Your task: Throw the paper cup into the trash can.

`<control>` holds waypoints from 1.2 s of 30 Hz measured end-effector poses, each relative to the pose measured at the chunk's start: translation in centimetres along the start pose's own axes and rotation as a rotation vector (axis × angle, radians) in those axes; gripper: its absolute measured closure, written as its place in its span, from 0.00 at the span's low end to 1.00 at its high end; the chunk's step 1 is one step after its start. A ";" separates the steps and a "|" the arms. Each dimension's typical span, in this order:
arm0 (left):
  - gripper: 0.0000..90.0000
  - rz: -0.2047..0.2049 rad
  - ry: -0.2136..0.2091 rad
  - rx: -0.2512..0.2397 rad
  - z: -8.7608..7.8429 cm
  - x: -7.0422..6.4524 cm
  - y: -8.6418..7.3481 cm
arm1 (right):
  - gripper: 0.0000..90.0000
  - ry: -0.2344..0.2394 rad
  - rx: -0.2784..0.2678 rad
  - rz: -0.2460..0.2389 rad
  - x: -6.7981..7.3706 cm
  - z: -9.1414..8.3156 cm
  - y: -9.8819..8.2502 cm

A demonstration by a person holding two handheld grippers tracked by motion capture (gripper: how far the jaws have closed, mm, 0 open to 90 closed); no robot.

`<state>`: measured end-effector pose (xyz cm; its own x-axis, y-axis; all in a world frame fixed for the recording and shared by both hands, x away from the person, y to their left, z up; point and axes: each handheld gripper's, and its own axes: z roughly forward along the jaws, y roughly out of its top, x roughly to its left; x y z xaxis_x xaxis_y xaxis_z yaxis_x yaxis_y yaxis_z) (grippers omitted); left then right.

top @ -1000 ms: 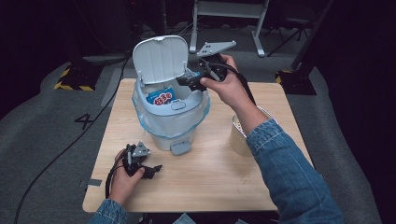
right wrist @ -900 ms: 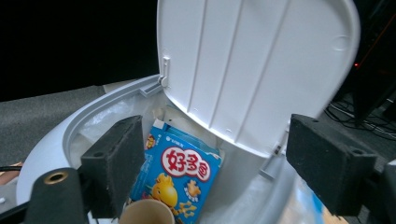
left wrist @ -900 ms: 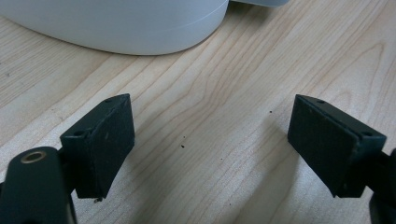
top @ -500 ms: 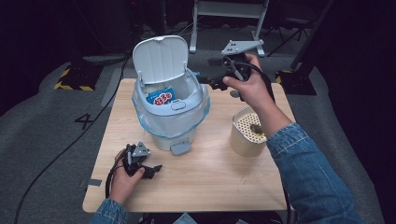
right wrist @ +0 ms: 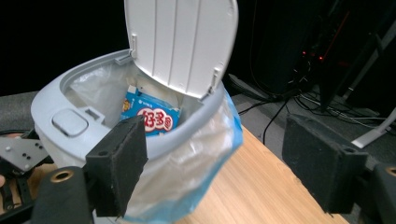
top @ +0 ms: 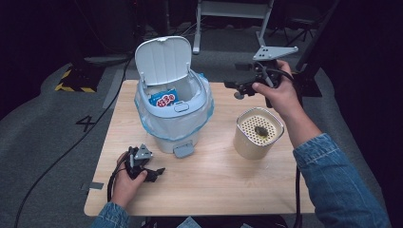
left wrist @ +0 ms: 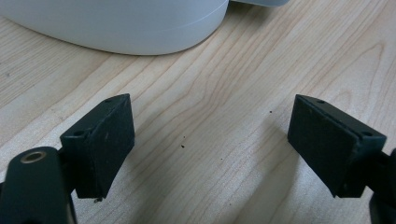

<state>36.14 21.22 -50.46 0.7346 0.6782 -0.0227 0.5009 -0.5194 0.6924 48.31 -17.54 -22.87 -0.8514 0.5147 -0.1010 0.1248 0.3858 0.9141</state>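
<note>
Bin, high view: pedal bin [top: 173,118] stands on the left half of the table [top: 228,185], lid [top: 163,59] tipped up and back, blue snack packet [top: 164,99] lying inside.
Right gripper, high view: right gripper [top: 234,89] hangs in the air between the bin and the perforated canister [top: 256,142], touching neither.
Left gripper, high view: left gripper [top: 154,172] rests on the table just in front of the bin.
Left gripper view: left gripper [left wrist: 210,140] has its jaws spread wide over bare wood, the bin's base [left wrist: 116,23] close ahead.
Right gripper view: right gripper [right wrist: 215,158] has just been closing its jaws a little; they stand apart with nothing between them, looking at the rim [right wrist: 51,100], the packet [right wrist: 152,116] and the thin liner [right wrist: 196,158].
Handling: looks like light, hollow plastic, stiff but smooth, likely to slide or tip if shoved high up.
Where to grip: the lid's front edge or the rim lip; the liner is too soft and would tear.
</note>
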 end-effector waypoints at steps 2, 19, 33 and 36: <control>0.17 0.000 0.000 0.000 0.0 0.0 0.0 | 0.25 -0.009 0.002 0.007 -0.3 -0.9 -0.6; 0.17 -0.006 0.017 0.003 -0.2 -0.1 -0.2 | 0.29 -0.129 0.050 0.123 -3.5 -7.9 -7.1; 0.18 -0.025 0.027 0.002 -0.2 -0.2 -0.2 | 0.31 -0.198 0.196 0.226 -2.5 -12.1 -15.1; 0.18 -0.032 0.038 0.001 -0.2 -0.3 -0.2 | 0.30 -0.207 0.239 0.222 -1.6 -12.7 -17.0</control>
<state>35.74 21.18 -50.43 0.7003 0.7137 -0.0176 0.5243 -0.4973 0.6912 41.01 -34.67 -33.29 -0.6725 0.7400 -0.0107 0.4306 0.4031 0.8075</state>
